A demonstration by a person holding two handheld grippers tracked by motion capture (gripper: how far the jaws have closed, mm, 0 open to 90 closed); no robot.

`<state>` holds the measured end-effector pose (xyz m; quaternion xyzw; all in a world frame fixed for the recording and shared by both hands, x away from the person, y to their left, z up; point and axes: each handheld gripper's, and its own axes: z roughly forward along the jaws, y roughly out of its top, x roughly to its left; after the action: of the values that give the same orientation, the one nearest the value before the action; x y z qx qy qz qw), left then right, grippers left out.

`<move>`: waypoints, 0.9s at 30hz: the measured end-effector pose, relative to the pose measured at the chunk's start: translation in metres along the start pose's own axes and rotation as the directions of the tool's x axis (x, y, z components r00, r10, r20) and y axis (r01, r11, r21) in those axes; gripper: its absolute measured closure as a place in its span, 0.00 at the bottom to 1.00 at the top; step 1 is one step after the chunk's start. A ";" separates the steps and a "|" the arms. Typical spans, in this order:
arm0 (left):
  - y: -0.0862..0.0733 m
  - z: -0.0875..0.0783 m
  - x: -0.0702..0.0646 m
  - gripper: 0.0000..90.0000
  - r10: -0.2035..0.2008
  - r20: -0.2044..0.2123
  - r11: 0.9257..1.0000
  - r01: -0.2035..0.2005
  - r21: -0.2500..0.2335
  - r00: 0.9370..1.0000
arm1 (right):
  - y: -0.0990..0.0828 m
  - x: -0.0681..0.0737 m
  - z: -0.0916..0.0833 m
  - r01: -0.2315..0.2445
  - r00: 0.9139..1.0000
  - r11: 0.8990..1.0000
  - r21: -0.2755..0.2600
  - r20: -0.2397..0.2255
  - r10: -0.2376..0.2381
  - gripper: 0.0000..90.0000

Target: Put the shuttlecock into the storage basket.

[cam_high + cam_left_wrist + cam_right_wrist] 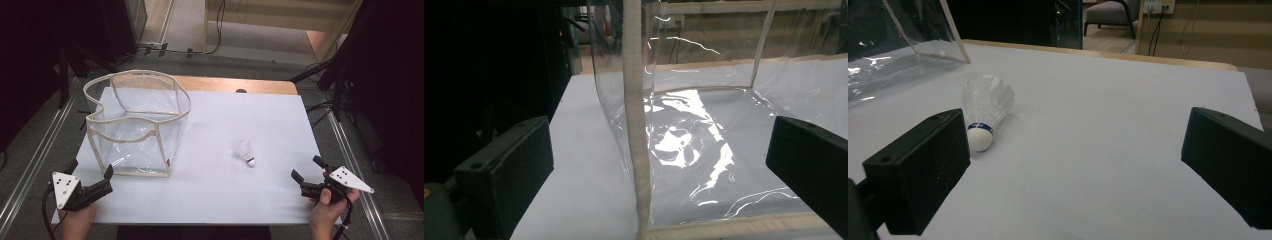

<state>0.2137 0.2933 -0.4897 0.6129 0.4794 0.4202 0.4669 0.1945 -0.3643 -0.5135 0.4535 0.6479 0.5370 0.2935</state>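
Right hand-held gripper (pixel 304 168) lies low, jaws apart, pointing at the shuttlecock (pixel 245 152).

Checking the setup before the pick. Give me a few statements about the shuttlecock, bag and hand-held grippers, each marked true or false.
1. The shuttlecock lies on its side on the white table. True.
2. The shuttlecock sits inside the clear bag. False: it lies outside, to the bag's right.
3. The right hand-held gripper is open and holds nothing. True.
4. The left hand-held gripper clamps the bag's corner seam. False: its jaws stand apart, the seam untouched.
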 end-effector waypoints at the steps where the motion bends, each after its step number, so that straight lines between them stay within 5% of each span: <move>1: 0.000 0.000 -0.001 0.00 0.006 0.000 1.000 -0.006 0.002 1.000 | 0.001 0.001 0.001 0.017 1.000 1.000 0.000 0.000 -0.017 0.00; 7: 0.000 0.000 0.000 0.00 0.000 -0.005 1.000 0.000 0.004 1.000 | 0.005 0.003 0.002 0.048 0.998 0.998 0.029 -0.031 -0.047 0.00; 17: 0.000 0.001 0.000 0.00 -0.007 -0.009 1.000 0.007 0.008 1.000 | 0.017 0.015 0.005 0.026 0.992 0.993 0.118 -0.123 -0.012 0.00; 27: 0.000 0.001 0.000 0.00 -0.004 -0.007 1.000 0.004 0.009 1.000 | 0.030 0.018 0.013 0.045 0.990 0.985 0.166 -0.139 -0.021 0.00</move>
<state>0.2147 0.2926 -0.4898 0.6127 0.4842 0.4191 0.4632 0.2068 -0.3420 -0.4857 0.4280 0.7170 0.5053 0.2178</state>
